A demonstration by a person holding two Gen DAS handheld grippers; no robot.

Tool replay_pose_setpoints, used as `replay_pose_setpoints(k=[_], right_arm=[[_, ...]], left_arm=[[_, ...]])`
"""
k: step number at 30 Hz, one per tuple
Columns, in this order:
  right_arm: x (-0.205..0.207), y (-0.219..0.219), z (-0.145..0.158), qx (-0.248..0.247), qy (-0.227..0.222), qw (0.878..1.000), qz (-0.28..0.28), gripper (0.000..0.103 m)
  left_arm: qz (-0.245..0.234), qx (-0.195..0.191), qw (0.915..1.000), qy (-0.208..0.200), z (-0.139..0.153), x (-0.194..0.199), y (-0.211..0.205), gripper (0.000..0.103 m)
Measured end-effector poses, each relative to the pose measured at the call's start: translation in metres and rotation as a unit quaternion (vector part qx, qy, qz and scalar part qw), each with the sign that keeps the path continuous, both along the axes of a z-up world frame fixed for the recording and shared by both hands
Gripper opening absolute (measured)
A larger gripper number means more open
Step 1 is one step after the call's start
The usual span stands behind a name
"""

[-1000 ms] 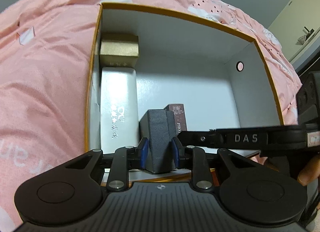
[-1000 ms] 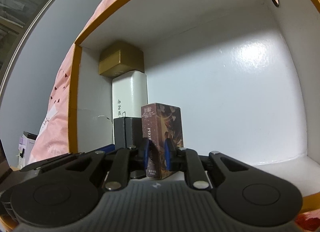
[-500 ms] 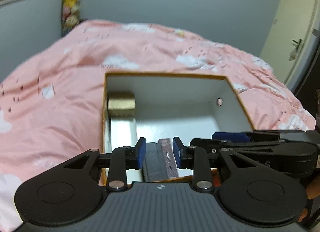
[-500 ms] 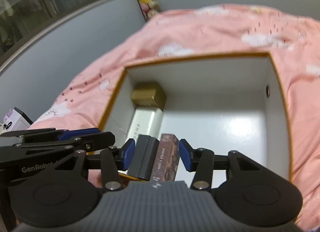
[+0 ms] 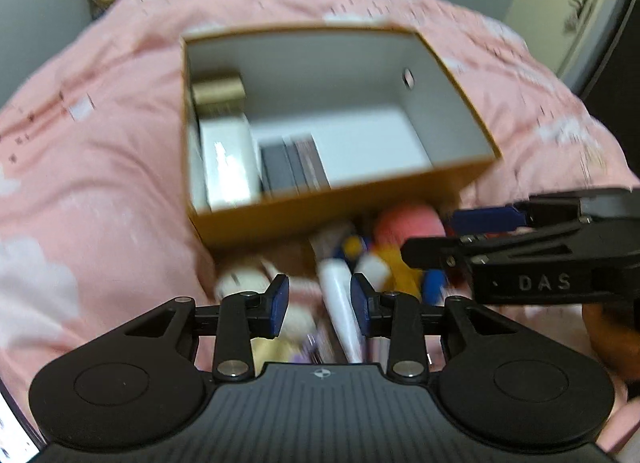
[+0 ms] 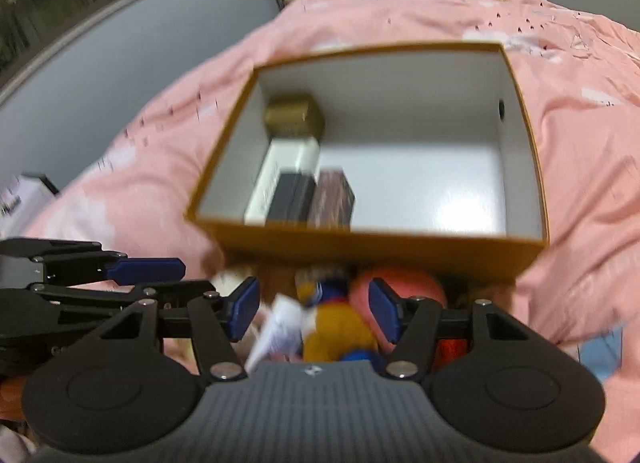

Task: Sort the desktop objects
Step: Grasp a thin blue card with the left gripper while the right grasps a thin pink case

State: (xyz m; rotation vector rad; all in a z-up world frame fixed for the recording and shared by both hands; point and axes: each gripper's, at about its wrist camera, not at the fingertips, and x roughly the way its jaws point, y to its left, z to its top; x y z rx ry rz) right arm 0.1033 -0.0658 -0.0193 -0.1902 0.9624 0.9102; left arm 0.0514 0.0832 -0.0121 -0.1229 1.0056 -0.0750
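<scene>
An open cardboard box (image 5: 336,215) with a white inside is seen in the upper middle of both views, resting on a pink bedspread (image 5: 100,167). Along its left wall a gold box (image 6: 294,117) is set at the far corner, with a long white box (image 6: 286,171) just in front of it. Beside the white box, toward the near wall, a dark grey box (image 6: 292,197) and a brown patterned box (image 6: 332,199) are placed side by side, touching.

The left gripper (image 5: 319,303) is held low in the frame, outside the box, its jaws spread apart with nothing between the blue pads. Below and beyond them a blurred heap of small things is seen against the near wall of the box: a white tube (image 5: 340,291), a pink ball (image 5: 410,223) and a yellow toy (image 6: 338,333).

The right gripper (image 6: 314,311) is likewise held in front of the box, its jaws wide apart and empty, with the yellow toy and a white tag (image 6: 280,327) lying beneath the gap. Everything in the heap is motion-blurred, so finer detail cannot be told.
</scene>
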Motion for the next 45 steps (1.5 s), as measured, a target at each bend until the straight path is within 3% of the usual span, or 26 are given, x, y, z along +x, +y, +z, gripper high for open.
replay_pose_setpoints(k=[1, 5, 10, 18, 22, 28, 36, 39, 42, 44, 45], right_arm=[[-0.003, -0.003, -0.003, -0.009, 0.007, 1.0, -0.001, 0.054], [-0.017, -0.007, -0.017, -0.026, 0.039, 0.999, 0.012, 0.047], [-0.04, 0.005, -0.026, -0.043, 0.044, 0.997, 0.057, 0.047], [-0.045, 0.033, -0.052, -0.084, 0.074, 0.991, 0.07, 0.058], [-0.044, 0.035, -0.06, -0.089, 0.086, 0.99, 0.068, 0.058], [-0.043, 0.011, -0.047, -0.069, 0.088, 0.992, 0.052, 0.036], [-0.032, -0.03, -0.044, -0.04, 0.127, 0.991, -0.01, 0.02], [-0.029, -0.036, -0.05, -0.031, 0.152, 0.988, -0.018, 0.02], [-0.03, -0.031, -0.05, -0.034, 0.148, 0.988, -0.012, 0.021], [-0.031, -0.026, -0.052, -0.042, 0.145, 0.988, -0.005, 0.026], [-0.031, -0.023, -0.053, -0.047, 0.143, 0.989, -0.001, 0.03]], left_arm=[[-0.007, -0.004, 0.9999, 0.007, -0.003, -0.003, -0.002, 0.039], [-0.002, -0.002, 0.9991, 0.043, -0.016, -0.009, 0.001, 0.039], [0.043, 0.013, 0.9972, 0.059, -0.018, -0.015, 0.016, 0.039], [0.034, 0.028, 0.9978, 0.049, -0.015, -0.015, 0.014, 0.039], [0.031, 0.025, 0.9981, 0.048, -0.015, -0.016, 0.012, 0.039], [0.012, -0.006, 0.9984, 0.054, -0.019, -0.017, 0.009, 0.039], [-0.003, -0.066, 0.993, 0.098, -0.046, -0.011, 0.001, 0.039], [-0.013, -0.089, 0.9889, 0.118, -0.058, -0.009, -0.003, 0.039], [-0.014, -0.072, 0.9895, 0.124, -0.065, -0.008, -0.01, 0.039], [-0.016, -0.069, 0.9895, 0.126, -0.068, -0.008, -0.012, 0.039], [-0.016, -0.063, 0.9901, 0.125, -0.068, -0.008, -0.013, 0.034]])
